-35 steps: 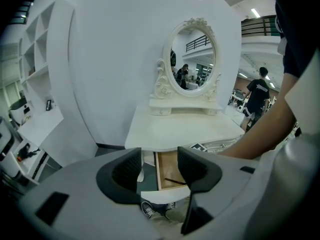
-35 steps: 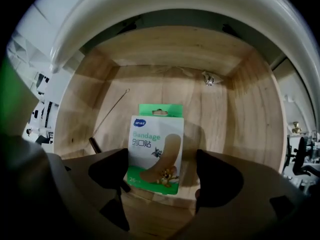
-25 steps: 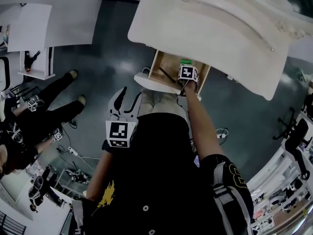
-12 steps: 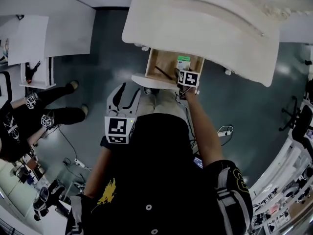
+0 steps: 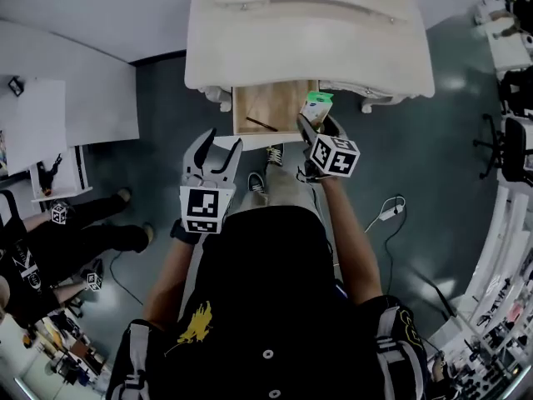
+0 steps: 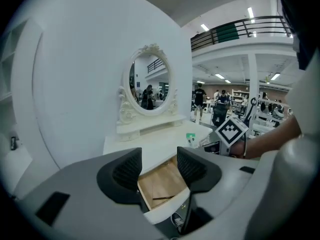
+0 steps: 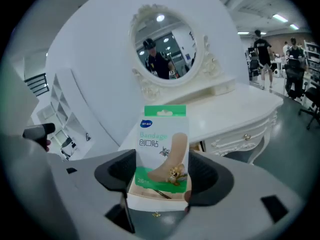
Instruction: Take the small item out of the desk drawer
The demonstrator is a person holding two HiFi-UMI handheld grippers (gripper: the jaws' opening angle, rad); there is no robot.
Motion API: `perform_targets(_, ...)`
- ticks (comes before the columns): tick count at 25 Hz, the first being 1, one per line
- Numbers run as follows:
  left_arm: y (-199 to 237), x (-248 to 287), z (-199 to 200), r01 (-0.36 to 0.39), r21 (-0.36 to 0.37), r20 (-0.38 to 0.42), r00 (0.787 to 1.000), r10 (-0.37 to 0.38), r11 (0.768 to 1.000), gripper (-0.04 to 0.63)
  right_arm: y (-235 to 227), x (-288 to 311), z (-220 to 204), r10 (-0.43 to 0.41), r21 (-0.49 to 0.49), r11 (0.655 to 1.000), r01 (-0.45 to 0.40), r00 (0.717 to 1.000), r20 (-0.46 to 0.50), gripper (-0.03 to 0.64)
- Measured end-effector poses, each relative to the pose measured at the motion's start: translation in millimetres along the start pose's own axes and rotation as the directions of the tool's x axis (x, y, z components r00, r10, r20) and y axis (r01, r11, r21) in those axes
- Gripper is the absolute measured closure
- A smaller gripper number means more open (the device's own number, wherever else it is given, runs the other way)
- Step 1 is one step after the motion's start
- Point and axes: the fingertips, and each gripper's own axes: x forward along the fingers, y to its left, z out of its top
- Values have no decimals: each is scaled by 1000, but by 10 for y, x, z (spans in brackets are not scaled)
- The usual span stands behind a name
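**Head view.** The drawer point(image 5: 260, 105) of the white dressing worktop point(image 5: 308, 48) stood pulled out toward the person. The right gripper point(image 5: 314, 123) was raised at the drawer's right front corner with a green-topped bandage box point(image 5: 317, 104) in its jaws, above the drawer's rim. The task's small item was judged lifted clear and not yet set down. A thin dark object point(image 5: 261, 124) lay on the drawer's wooden floor. It was too small to identify, possibly a pen or stick. The left gripper point(image 5: 218, 150) was held short of the drawer front, touching nothing, evidently kept out of the right arm's way.

**Left gripper view.** The jaws stood apart with nothing between them; only the open drawer point(image 6: 161, 183) showed through the gap. The bandage box point(image 6: 190, 139) appeared up at worktop level, beside the right gripper's marker cube point(image 6: 231, 130). An oval mirror point(image 6: 149, 81) stood at the back of the worktop.

**Right gripper view.** The jaws were clamped on the lower part of the bandage box point(image 7: 162, 149), one pad on each side edge. The box stood upright with its printed face toward the camera, a grip suited to carrying so flat a carton without tipping it. The drawer front with its knob point(image 7: 156, 214) showed just beneath the box. The box was therefore judged still over the drawer rather than over the worktop point(image 7: 235, 104).
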Motion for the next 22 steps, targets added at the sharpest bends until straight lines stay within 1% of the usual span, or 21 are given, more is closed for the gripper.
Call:
perform_targets(3, -184, -78, -62, 40, 23, 42, 998, -41, 999, 370, 84, -634, 132, -29, -21, 999, 32, 993, 117, 279)
perform_targets(6, -456, -129, -73, 97, 58, 56, 993, -101, 994, 374, 124, -1276, 228, -62, -26, 997, 70, 972, 228, 279)
perform_targets(8, -730, -176, 53, 130, 112, 74, 988, -138, 985, 374, 107, -1711, 319, -68, -26, 997, 78, 956, 286, 279)
perform_targets(10, -1035, -192, 262, 134, 170, 105, 983, -153, 976, 374, 15, -2112, 450, -63, -32, 996, 79, 938, 341, 279)
perform_targets(11, -1191, -198, 363, 132, 186, 122, 980, -156, 974, 374, -49, -2298, 503, -60, -35, 996, 79, 929, 365, 279)
perform_targets(14, -1567, -212, 566, 124, 196, 155, 976, -155, 973, 374, -211, -2730, 592, -48, -48, 996, 75, 909, 413, 279)
perform_targets(17, -1747, -193, 772, 96, 205, 180, 975, -134, 974, 374, -279, -2997, 721, -19, -48, 998, 46, 888, 460, 279)
perform_targets(19, -1842, -181, 925, 76, 190, 201, 973, -115, 979, 374, -317, -3138, 840, 6, -55, 998, 24, 873, 488, 279)
perform_targets(22, -2110, -187, 1093, 69, 166, 224, 969, -105, 984, 374, -461, -3376, 1015, 32, -78, 997, 11, 856, 516, 279)
